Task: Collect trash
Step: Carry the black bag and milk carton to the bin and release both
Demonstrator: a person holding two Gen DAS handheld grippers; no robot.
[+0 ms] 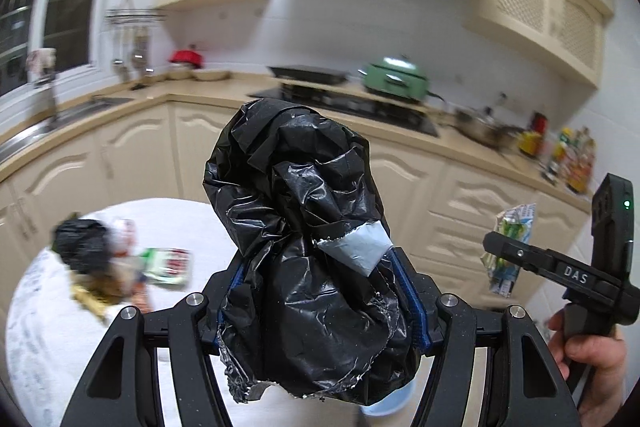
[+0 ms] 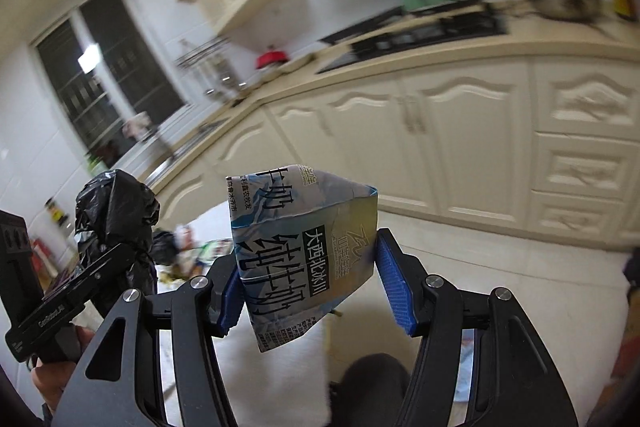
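My left gripper (image 1: 324, 291) is shut on a crumpled black plastic bag (image 1: 304, 227) with foil scraps and holds it up in the air. My right gripper (image 2: 308, 283) is shut on a flattened blue-and-white milk carton (image 2: 304, 247), also held up. The carton shows in the left wrist view (image 1: 508, 251) at the right, in the right gripper (image 1: 496, 247). The black bag and left gripper show in the right wrist view (image 2: 116, 215) at the left. More trash (image 1: 104, 267), another black bag and wrappers, lies on the round white table (image 1: 52, 339) at lower left.
Cream kitchen cabinets (image 1: 132, 147) and a countertop run behind. A sink (image 1: 60, 119) is at the left, a stove (image 1: 352, 103) with a green pot (image 1: 396, 75) in the middle, and bottles (image 1: 572, 159) at the right. A pale blue object (image 1: 384, 403) sits below the left gripper.
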